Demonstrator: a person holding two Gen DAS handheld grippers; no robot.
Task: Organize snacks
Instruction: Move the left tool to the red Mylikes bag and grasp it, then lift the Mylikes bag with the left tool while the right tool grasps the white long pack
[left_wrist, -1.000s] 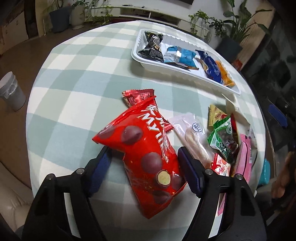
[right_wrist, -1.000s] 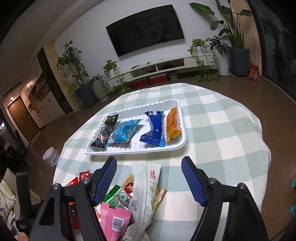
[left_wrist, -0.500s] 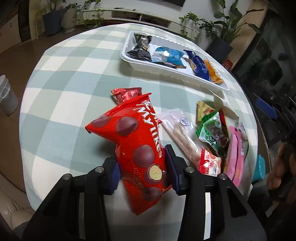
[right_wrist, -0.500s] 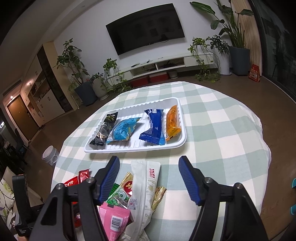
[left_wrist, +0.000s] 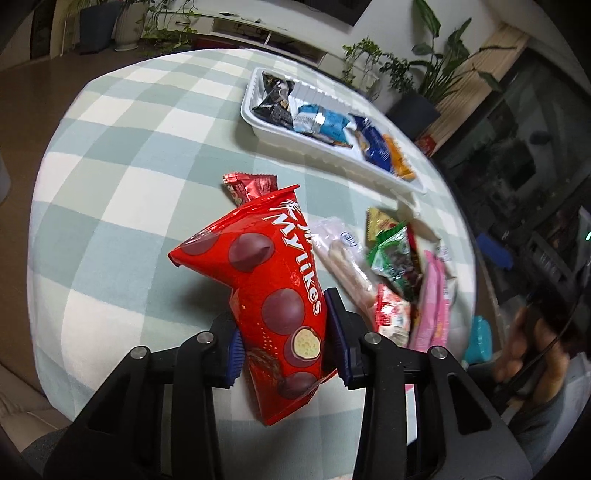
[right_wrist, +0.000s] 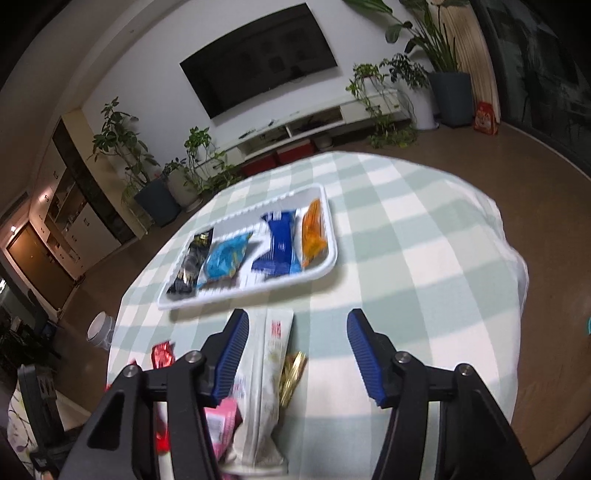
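Left gripper (left_wrist: 282, 341) now clamped on red bag (left_wrist: 273, 288).

One white tray (right_wrist: 325, 271) seen, four packets counted inside: black (right_wrist: 190, 264), light blue (right_wrist: 225, 258), dark blue (right_wrist: 279, 247), orange (right_wrist: 313, 232). One large red chocolate-ball bag (left_wrist: 273, 291). Two grippers counted. One television (right_wrist: 258, 59).

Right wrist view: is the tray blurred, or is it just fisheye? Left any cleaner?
Right wrist view: motion smear on the white tray and its packets; blue fingers stay crisp. Left wrist view: red chocolate-ball bag sharp, the snack pile and a hand at the right edge smeared. Both bend the checked tablecloth toward the rim.
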